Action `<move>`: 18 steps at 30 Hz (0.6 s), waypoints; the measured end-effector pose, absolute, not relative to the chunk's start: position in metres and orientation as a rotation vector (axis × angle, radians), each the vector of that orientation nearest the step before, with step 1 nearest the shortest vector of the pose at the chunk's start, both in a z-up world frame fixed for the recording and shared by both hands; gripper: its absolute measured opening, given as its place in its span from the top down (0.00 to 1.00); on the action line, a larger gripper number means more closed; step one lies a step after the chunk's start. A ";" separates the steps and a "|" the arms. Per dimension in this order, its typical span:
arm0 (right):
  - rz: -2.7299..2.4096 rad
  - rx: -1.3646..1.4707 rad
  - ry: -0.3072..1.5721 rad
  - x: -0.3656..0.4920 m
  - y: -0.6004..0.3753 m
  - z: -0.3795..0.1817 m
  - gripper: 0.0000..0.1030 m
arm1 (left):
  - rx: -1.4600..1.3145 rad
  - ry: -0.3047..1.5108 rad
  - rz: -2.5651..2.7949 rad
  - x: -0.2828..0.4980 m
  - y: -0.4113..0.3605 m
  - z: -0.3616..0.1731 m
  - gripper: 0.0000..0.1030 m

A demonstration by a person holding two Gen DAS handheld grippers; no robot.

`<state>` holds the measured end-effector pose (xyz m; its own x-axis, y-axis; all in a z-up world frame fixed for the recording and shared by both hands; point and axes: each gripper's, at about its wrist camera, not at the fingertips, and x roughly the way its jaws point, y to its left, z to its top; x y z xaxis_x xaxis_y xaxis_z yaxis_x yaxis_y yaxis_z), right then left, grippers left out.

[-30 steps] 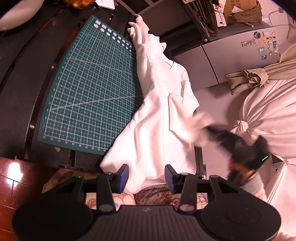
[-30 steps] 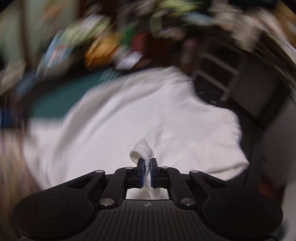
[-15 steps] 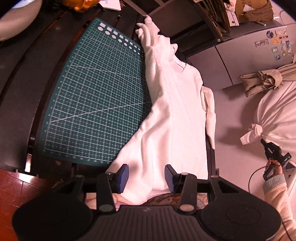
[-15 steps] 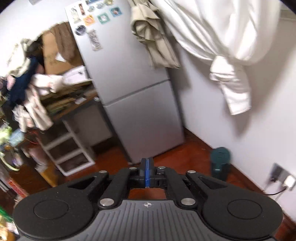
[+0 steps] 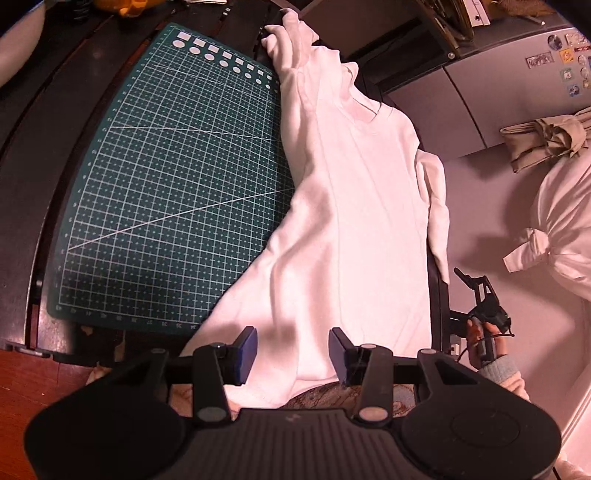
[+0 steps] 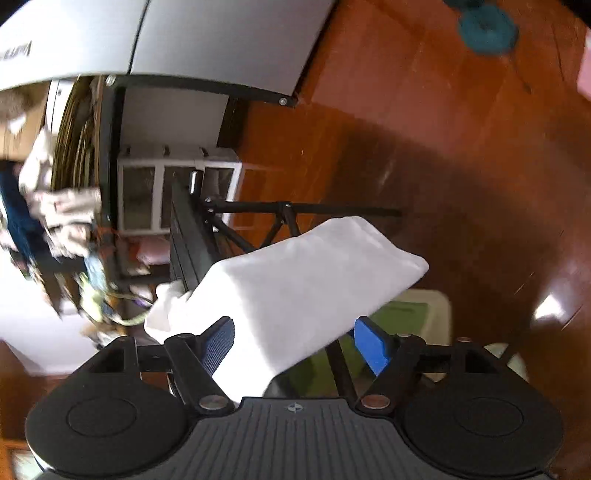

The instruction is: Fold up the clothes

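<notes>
A white long-sleeved shirt [image 5: 354, 206] lies lengthwise on the table, partly over the green cutting mat [image 5: 177, 177]. One sleeve [image 5: 437, 206] drapes over the table's right edge. My left gripper [image 5: 293, 350] is open just above the shirt's hem, and its pads do not press the cloth. Beside the table's right edge, a hand holds my right gripper [image 5: 474, 286]. In the right wrist view the picture is rolled on its side. There the jaws of my right gripper [image 6: 297, 345] are opening, and the hanging sleeve [image 6: 314, 280] passes between them with a gap at both pads.
The dark table [image 5: 37, 147] runs past the mat on the left. A grey fridge [image 5: 498, 92] and a knotted white bundle [image 5: 561, 229] stand to the right. Below lie the wooden floor [image 6: 443, 147], the black table frame [image 6: 288, 214], a white drawer unit [image 6: 177, 192] and a teal bin [image 6: 484, 29].
My right gripper let go of the sleeve cuff, swung off the table's right side, dropped and rolled, and its jaws opened. The sleeve now hangs over the edge. My left gripper moved slightly forward over the hem.
</notes>
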<state>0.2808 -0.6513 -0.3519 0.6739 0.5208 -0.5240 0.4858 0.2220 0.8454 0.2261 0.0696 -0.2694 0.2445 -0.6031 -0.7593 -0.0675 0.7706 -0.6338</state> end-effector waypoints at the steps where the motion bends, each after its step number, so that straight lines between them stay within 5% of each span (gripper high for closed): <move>1: 0.048 1.442 0.910 0.283 -0.649 -0.359 0.29 | -0.628 1.292 -0.399 0.227 0.068 -0.270 0.60; 3: 0.071 1.481 0.893 0.288 -0.642 -0.364 0.33 | -0.632 1.297 -0.399 0.229 0.062 -0.271 0.60; 5: 0.097 1.483 0.857 0.298 -0.633 -0.360 0.69 | -0.630 1.304 -0.401 0.230 0.057 -0.272 0.60; 8: 0.094 1.386 0.823 0.305 -0.630 -0.338 0.98 | -0.622 1.311 -0.413 0.233 0.050 -0.273 0.60; 18: -0.171 1.014 0.482 0.286 -0.683 -0.230 0.98 | -0.596 1.306 -0.429 0.240 0.045 -0.274 0.60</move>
